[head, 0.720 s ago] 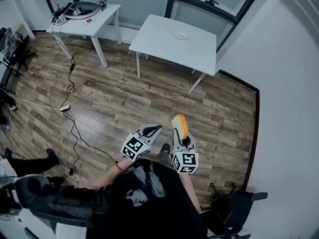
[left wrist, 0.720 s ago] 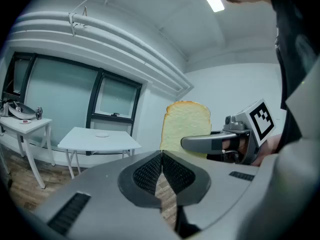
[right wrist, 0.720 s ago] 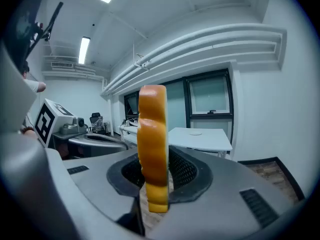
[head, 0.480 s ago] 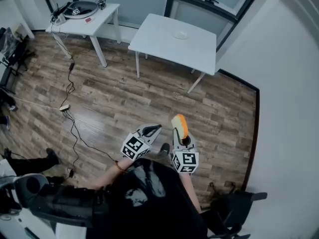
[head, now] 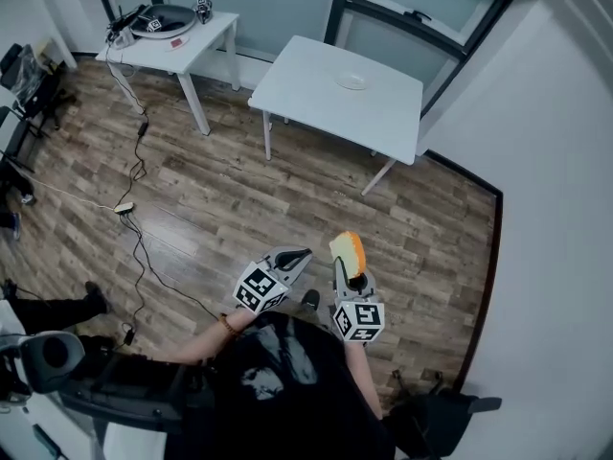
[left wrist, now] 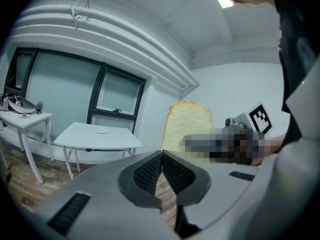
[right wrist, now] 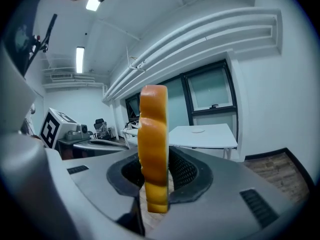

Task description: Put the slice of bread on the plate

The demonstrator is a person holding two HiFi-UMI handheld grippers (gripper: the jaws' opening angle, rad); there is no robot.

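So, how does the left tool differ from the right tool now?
The right tool is shut on the slice of bread, standing upright; the left tool is shut on nothing. In the head view the left tool slants toward the right tool, which points straight ahead. Both carry a marker cube.

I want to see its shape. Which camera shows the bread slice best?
The left gripper view: the bread slice faces it flat. The right gripper view shows only its crust edge in the right gripper; the head view shows it tiny.
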